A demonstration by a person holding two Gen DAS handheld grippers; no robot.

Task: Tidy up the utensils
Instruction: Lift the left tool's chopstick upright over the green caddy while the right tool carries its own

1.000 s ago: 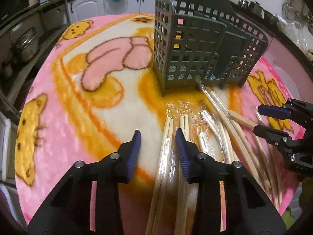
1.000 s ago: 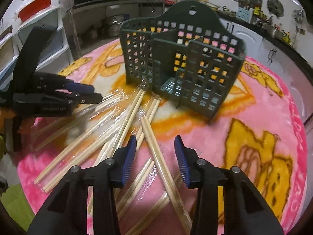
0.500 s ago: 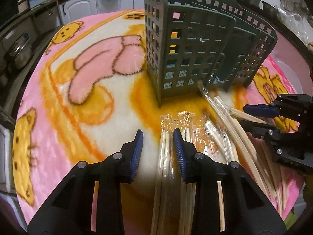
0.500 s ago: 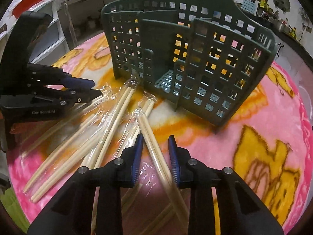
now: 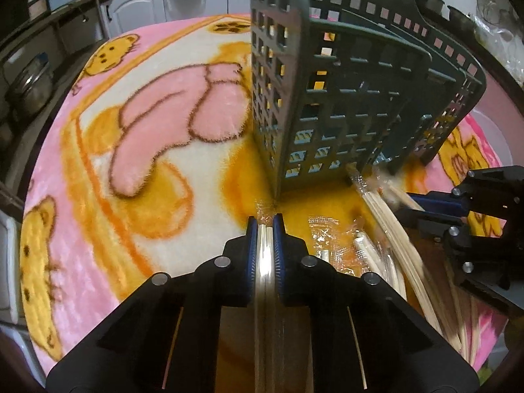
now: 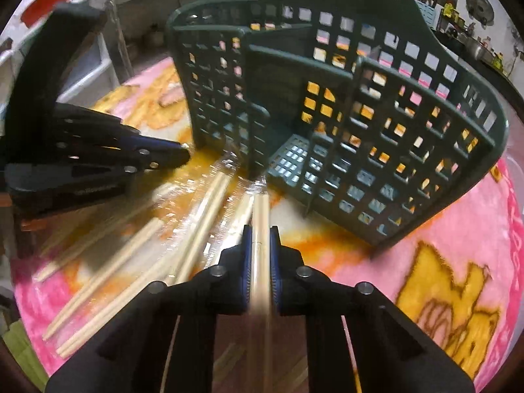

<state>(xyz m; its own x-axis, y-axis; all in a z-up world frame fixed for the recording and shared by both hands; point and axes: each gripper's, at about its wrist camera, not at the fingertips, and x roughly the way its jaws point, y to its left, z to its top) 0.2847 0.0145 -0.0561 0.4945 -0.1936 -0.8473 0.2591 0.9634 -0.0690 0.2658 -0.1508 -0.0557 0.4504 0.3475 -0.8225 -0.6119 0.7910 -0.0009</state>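
Both grippers, open a second ago, now clamp wrapped chopsticks: left gripper, right gripper. Next: lift into holder.

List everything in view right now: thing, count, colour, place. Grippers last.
utensil caddy: one, dark green lattice plastic, upright on the blanket, compartments look empty.
wrapped chopstick pairs: several, count unclear, pale wood in clear film, scattered on the blanket in front of the caddy.
blanket: one, pink with orange and yellow cartoon print, covers the table.
cabinets: white doors, behind the table.
metal pot: one, steel, on a shelf at left.
left hand-held gripper: black with blue pads, shut on one wrapped pair.
right hand-held gripper: black with blue pads, shut on one wrapped pair.
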